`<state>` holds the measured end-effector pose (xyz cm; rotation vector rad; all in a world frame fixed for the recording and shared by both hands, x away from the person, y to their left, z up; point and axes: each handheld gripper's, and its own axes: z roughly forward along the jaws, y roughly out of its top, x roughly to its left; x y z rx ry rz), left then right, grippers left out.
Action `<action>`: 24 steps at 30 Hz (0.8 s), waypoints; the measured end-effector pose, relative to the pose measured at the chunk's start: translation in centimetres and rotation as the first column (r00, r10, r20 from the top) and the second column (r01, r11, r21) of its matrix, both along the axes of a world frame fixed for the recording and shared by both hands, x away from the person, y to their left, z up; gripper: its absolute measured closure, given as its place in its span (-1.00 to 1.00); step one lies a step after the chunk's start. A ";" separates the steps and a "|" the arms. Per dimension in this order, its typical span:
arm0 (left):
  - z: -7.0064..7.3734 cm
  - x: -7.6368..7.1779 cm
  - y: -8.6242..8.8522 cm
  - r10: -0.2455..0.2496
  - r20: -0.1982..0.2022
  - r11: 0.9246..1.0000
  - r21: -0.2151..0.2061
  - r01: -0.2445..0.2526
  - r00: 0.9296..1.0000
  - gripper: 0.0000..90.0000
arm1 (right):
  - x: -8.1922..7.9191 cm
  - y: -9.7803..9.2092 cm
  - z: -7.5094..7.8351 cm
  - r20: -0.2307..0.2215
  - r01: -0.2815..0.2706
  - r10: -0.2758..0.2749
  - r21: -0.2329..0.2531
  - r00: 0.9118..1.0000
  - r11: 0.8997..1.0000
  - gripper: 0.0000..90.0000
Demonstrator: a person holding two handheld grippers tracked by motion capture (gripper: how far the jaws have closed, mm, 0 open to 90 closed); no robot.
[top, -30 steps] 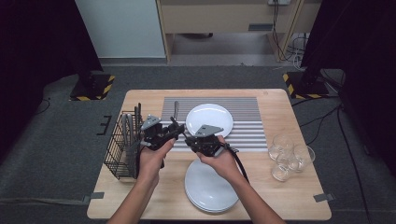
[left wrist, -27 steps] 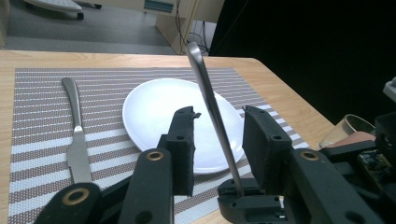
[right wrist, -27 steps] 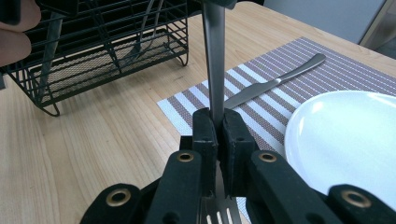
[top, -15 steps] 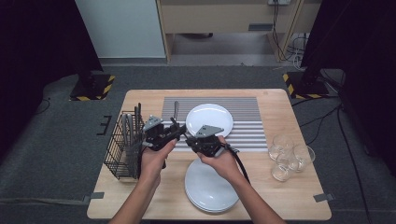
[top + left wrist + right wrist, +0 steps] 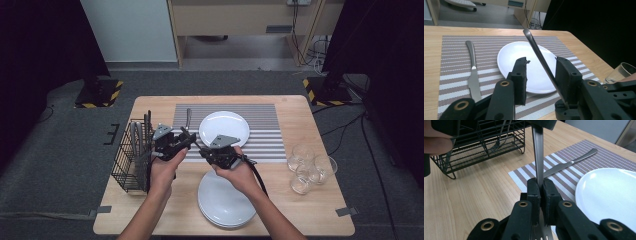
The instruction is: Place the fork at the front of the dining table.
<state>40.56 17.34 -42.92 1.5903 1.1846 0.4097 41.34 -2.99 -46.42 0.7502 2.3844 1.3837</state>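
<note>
Now: the handover is at its midpoint, and I have both tongs on one fork.
Right tongs: pressed together on the fork's neck, tines below my jaws, handle pointing up.
Left tongs: spread, with the handle slanting through the gap nearer one jaw; I cannot tell whether it touches it.
Where the fork is: in the air over the left part of the striped mat, near the white plate and well above the bench.
Change: from above, hardly anything has moved in the last second; both tongs sit in the same spot.
Meaning: I judge the weight is now on my right side, so the left can back away.
Nearby: the knife lies left of the plate, and the wire basket holds more cutlery.
Next: probably lay the fork on the mat by the plate.
</note>
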 end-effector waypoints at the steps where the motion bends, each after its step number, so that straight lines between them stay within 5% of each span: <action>1: 0.0 0.0 0.0 0.000 0.002 1.000 0.006 0.000 1.000 0.38 | 0.0 0.0 0.0 0.000 0.001 -0.001 0.000 1.000 1.000 0.91; 24: -0.4 0.0 0.1 0.003 -0.008 1.000 0.010 -0.003 1.000 0.36 | 0.0 -0.2 0.0 -0.012 0.000 0.000 0.001 1.000 1.000 0.91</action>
